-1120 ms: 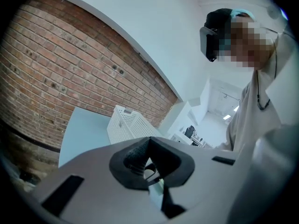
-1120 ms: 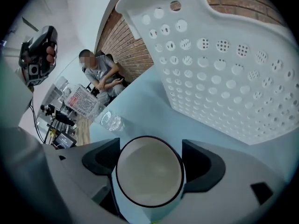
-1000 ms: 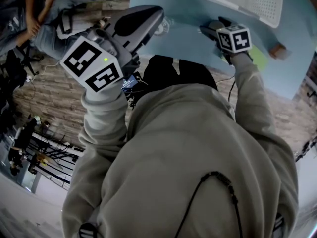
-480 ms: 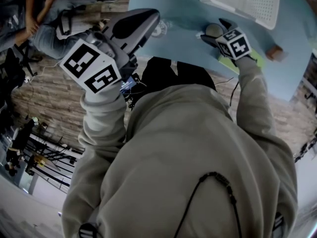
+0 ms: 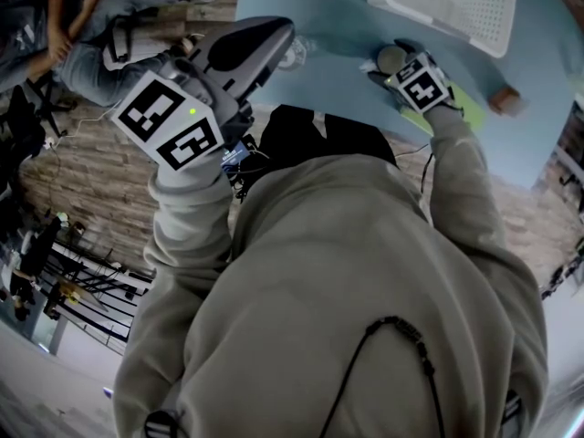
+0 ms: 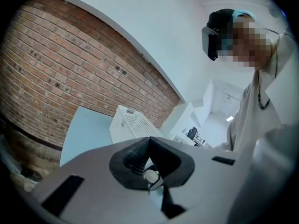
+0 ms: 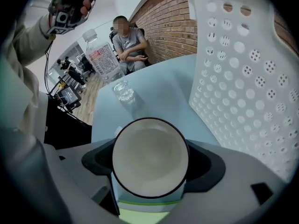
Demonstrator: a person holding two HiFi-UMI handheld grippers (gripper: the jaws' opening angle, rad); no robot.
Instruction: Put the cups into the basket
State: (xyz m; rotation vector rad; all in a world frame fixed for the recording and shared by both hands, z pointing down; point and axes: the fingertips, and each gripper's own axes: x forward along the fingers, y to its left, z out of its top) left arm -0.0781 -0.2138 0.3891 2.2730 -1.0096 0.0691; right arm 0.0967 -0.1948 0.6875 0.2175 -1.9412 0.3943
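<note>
A cup [image 7: 149,148] with a pale inside and a dark rim sits between the jaws of my right gripper [image 7: 152,163], whose dark pads [image 7: 100,160] press on both its sides. A green mat [image 7: 145,209] shows just below it. In the head view the same cup [image 5: 392,57] and right gripper [image 5: 394,65] are just in front of the white perforated basket [image 5: 447,3]. A clear glass cup [image 7: 124,90] stands farther along the blue table [image 7: 159,92]. My left gripper [image 5: 274,36] is raised off to the left, jaws together and holding nothing.
A water bottle [image 7: 102,55] stands behind the glass cup. The basket wall [image 7: 247,69] rises close on the right. A small brown block [image 5: 505,99] lies near the table's right edge. A person [image 7: 128,43] sits beyond the table.
My right gripper has shifted left along the table and now has the cup between its jaws. The left gripper has stayed raised in place.
</note>
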